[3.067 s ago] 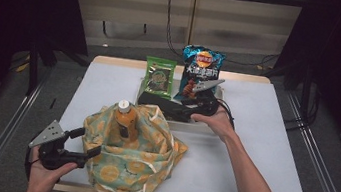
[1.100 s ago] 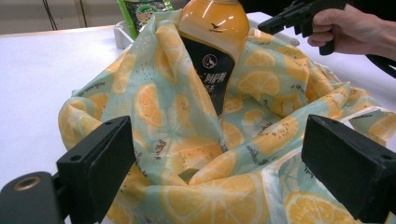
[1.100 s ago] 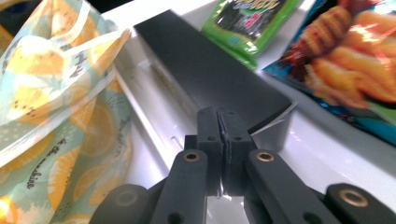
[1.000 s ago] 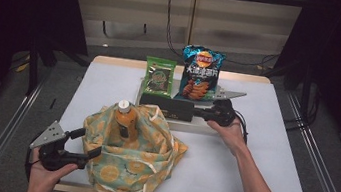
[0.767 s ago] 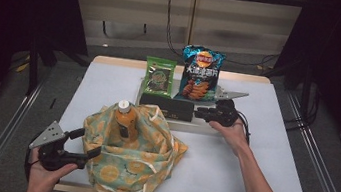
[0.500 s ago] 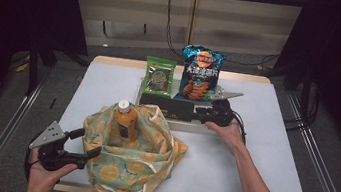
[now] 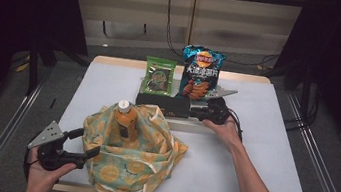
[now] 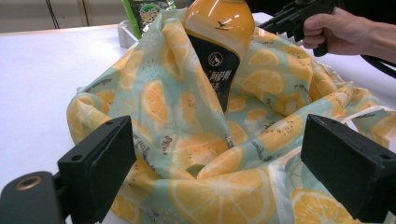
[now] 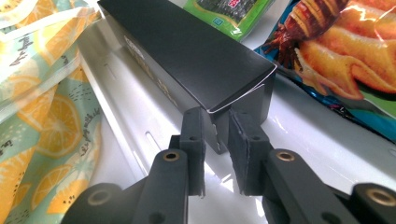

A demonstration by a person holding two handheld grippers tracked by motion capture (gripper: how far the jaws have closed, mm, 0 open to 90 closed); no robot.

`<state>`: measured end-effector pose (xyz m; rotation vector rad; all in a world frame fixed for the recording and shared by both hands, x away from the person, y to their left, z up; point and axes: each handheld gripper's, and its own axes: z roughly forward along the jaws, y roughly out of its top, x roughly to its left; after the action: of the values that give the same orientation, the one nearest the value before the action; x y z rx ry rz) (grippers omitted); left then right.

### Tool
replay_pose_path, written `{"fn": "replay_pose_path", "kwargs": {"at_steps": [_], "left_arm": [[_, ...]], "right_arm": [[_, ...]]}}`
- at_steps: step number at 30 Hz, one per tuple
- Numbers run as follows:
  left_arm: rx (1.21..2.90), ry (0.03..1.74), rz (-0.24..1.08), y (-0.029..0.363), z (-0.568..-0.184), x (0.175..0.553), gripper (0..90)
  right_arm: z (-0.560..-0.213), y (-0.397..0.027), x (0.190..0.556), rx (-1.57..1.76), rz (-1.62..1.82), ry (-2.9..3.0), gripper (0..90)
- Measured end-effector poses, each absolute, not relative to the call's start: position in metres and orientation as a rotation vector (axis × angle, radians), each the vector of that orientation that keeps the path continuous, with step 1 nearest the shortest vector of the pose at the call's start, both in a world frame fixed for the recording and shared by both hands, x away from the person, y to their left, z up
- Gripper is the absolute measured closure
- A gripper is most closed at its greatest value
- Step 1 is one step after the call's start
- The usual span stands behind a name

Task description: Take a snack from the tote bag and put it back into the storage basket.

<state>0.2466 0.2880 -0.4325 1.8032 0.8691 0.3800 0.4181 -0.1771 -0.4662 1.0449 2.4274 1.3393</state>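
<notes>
A long black cardboard box [image 9: 187, 51], lying toward the desk's far edge beside a blue Lay's crisp bag [image 7: 201, 72], is approached by the right gripper [image 9: 215, 133]; its narrow jaws, just closing, are seen at the box's end corner without pressing.

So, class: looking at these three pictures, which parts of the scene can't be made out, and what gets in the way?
- Bottle: cap cut off by the top edge in the left gripper view; base hidden by the bag.
- Black box: printed text too dark and slanted to read, right gripper view.
- Green packet: label too small, high view.
- Right gripper: whether its pads press the box corner is unclear.
</notes>
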Motion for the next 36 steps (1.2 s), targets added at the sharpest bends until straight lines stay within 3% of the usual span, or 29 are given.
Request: {"fn": "replay_pose_path", "kwargs": {"at_steps": [10,17,26,32,36], "left_arm": [[1.804,0.868,0.378,0.288,-0.432,0.247,9.7],[1.809,0.860,0.379,0.286,-0.432,0.245,9.7],[1.816,0.871,0.382,0.286,-0.433,0.244,9.7],[1.816,0.876,0.380,0.287,-0.434,0.245,9.7],[1.812,0.877,0.386,0.287,-0.433,0.244,9.8]], "right_arm": [[-0.467,-0.178,0.415,1.059,1.368,2.434,78.7],[-0.461,-0.187,0.404,1.066,1.429,2.358,67.2],[-0.444,-0.179,0.381,0.996,1.567,2.312,62.5],[-0.438,-0.166,0.368,0.949,1.603,2.319,70.9],[-0.430,-0.156,0.360,0.911,1.659,2.322,84.3]]}}
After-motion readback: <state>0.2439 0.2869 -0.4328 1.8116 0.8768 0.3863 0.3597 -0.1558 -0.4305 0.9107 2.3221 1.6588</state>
